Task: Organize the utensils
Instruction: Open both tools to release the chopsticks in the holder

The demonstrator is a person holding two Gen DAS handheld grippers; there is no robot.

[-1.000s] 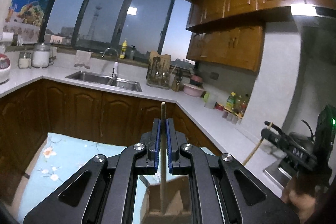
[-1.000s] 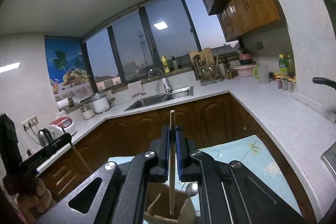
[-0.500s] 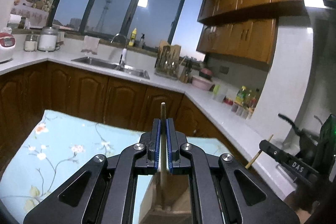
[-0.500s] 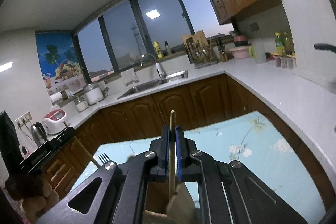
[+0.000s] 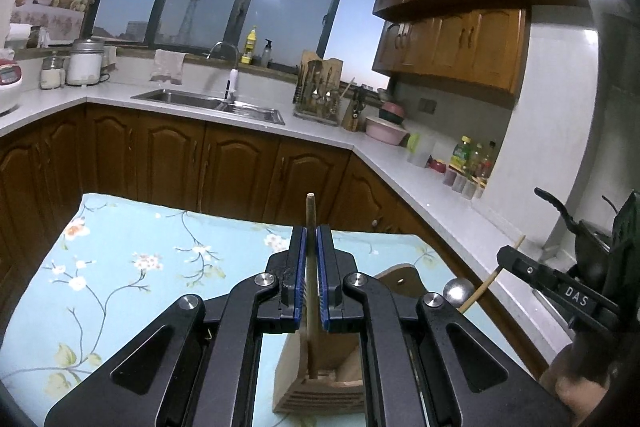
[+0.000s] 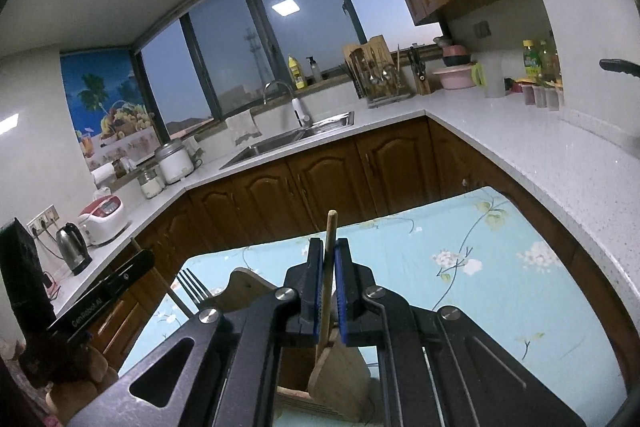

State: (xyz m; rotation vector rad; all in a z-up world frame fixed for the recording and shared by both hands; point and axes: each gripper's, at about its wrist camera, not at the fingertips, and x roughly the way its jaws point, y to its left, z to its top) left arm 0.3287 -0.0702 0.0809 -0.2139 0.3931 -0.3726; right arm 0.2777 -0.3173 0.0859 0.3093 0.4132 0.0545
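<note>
My left gripper [image 5: 311,239] is shut on a thin wooden stick [image 5: 310,211] whose lower end stands in a wooden utensil holder [image 5: 320,387] below it. My right gripper [image 6: 329,251] is shut on the handle of a wooden spatula [image 6: 338,371] whose blade hangs over the same holder [image 6: 296,399]. The right gripper also shows at the right edge of the left wrist view [image 5: 516,263], beside a metal spoon end [image 5: 458,289]. A fork [image 6: 192,285] stands up left of the right gripper. The left gripper shows at the left in the right wrist view [image 6: 132,263].
The holder stands on a table with a light blue floral cloth [image 5: 140,267]. Behind it run brown cabinets and a white counter [image 5: 440,183] with a sink [image 5: 212,103], a utensil rack [image 5: 318,87], bottles [image 5: 472,159], a rice cooker [image 6: 104,215] and a kettle [image 6: 72,247].
Both grippers have tilted downward, so more of the floral table and the holder shows. Both stay shut on their wooden utensils.
</note>
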